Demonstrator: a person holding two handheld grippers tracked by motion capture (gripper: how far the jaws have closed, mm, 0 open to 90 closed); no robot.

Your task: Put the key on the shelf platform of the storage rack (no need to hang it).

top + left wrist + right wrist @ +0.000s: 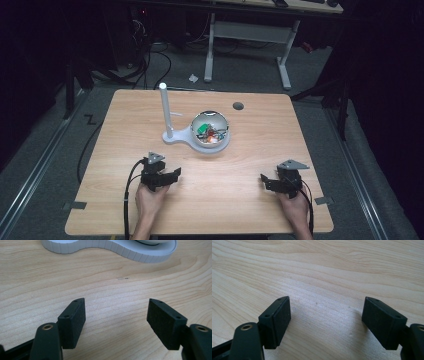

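Before us: light wooden worktop (pixel 240 170) | white stand (pixel 175 136) with upright post, cradling glass bowl (pixel 210 129), centre-back | dark round hole (pixel 238 106) beyond

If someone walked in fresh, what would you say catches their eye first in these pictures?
Probably the shiny bowl of small colourful bits at the middle of the wooden table, sitting on a white base with an upright white post. Next, the left hand-held gripper and right hand-held gripper near the front edge, both open and empty.
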